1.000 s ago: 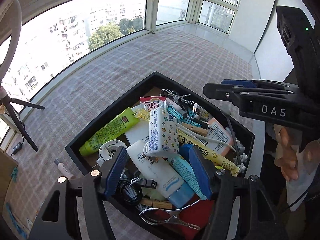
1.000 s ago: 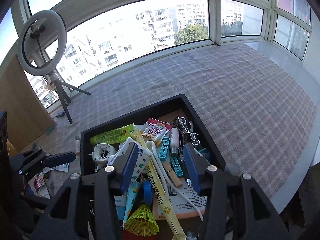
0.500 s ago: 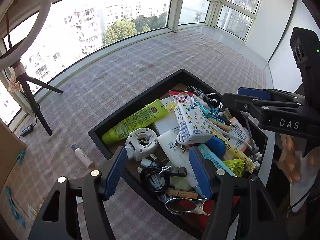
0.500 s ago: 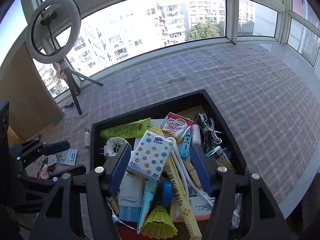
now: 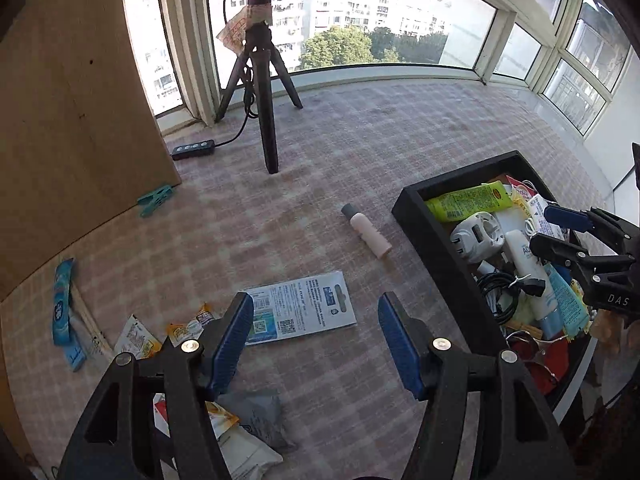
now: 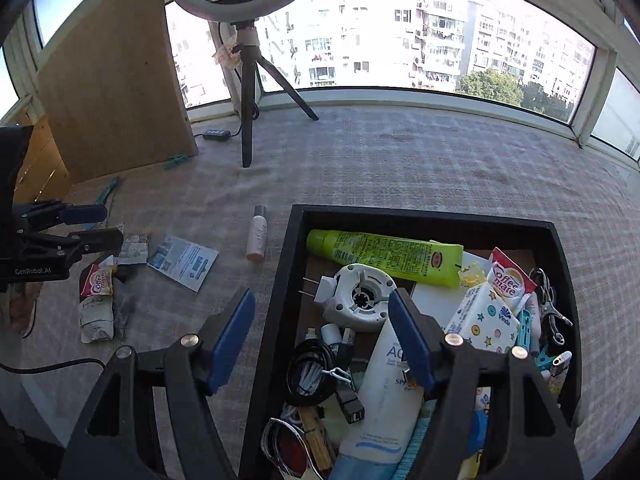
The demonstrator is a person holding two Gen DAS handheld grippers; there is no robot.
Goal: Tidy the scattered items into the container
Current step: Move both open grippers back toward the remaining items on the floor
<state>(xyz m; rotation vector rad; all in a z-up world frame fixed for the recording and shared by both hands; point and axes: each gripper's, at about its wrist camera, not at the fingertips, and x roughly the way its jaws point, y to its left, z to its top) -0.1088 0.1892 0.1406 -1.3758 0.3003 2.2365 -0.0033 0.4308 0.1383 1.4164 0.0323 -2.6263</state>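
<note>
**Both tongs apart and empty: one over the floor litter, one over the tray's edge**

Left wrist view: the left gripper [image 5: 316, 340] fills the bottom of the frame, its blue pads apart with nothing between them. Just above the gap lies a flat blue-and-white card packet [image 5: 300, 312], its lower left corner hidden behind the left pad. Further up and right, well clear of the tongs, a pink tube with a grey cap [image 5: 366, 230] lies on the checked mat [image 5: 360, 140]. Only this view shows the blue sachet [image 5: 62, 300] at the left edge, the teal clothes peg [image 5: 156, 200] by the wooden board, and the grey pouch [image 5: 260, 416] under the left finger. The black container [image 5: 432, 236] sits at right, with the right gripper [image 5: 560, 228] across it, seen from the side.

Right wrist view: the right gripper [image 6: 322, 332] has just been opening, and its pads stand wide with nothing clamped. Between them falls the container's [image 6: 280, 300] left wall; the white round plug adapter [image 6: 356, 296] lies just left of the right pad. Only here is the full load readable: a green tube [image 6: 384, 252], a white sunscreen bottle [image 6: 388, 400], a coiled black cable [image 6: 316, 372], a Coffee-mate sachet [image 6: 508, 284] and a star-patterned tissue pack [image 6: 484, 320]. At left, the left gripper [image 6: 92, 224] hangs above crumpled wrappers [image 6: 96, 300]; the card packet [image 6: 184, 262] and pink tube [image 6: 258, 234] lie in the middle, outside the container.
</note>
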